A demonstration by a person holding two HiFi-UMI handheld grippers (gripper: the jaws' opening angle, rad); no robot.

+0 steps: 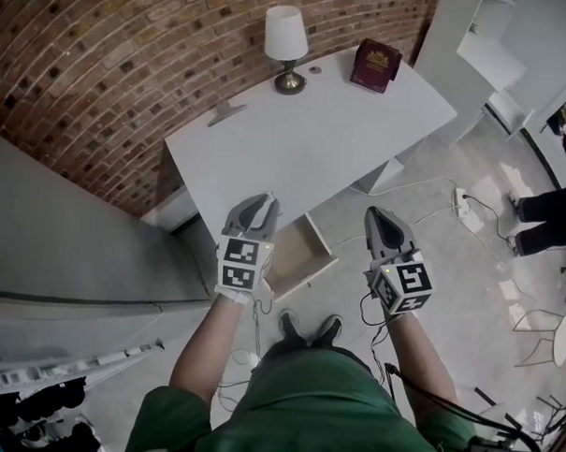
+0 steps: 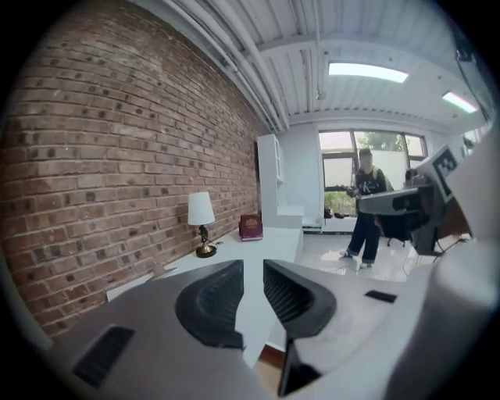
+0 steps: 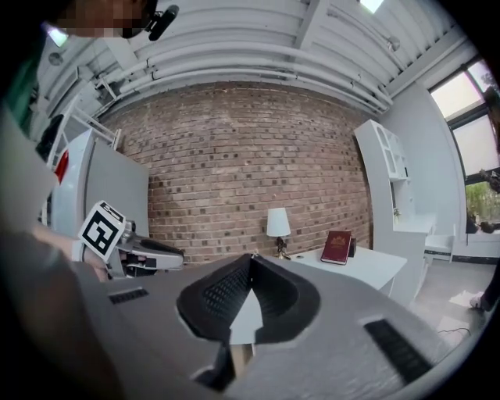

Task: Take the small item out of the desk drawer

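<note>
Under the front edge of the white desk (image 1: 305, 146) a drawer (image 1: 303, 261) stands pulled out; its tan floor shows, and I see no small item in it. My left gripper (image 1: 265, 201) hovers over the desk's front edge just left of the drawer; in the left gripper view (image 2: 253, 266) its jaws stand a narrow gap apart with nothing between them. My right gripper (image 1: 372, 213) hangs over the floor to the drawer's right. In the right gripper view (image 3: 251, 258) its tips meet and hold nothing.
On the desk stand a white-shaded lamp (image 1: 285, 44), a maroon book (image 1: 375, 65) and a small grey object (image 1: 227, 110). A grey cabinet (image 1: 67, 239) flanks the left. A power strip (image 1: 462, 200) and cables lie on the floor; a person's legs (image 1: 546, 208) show at right.
</note>
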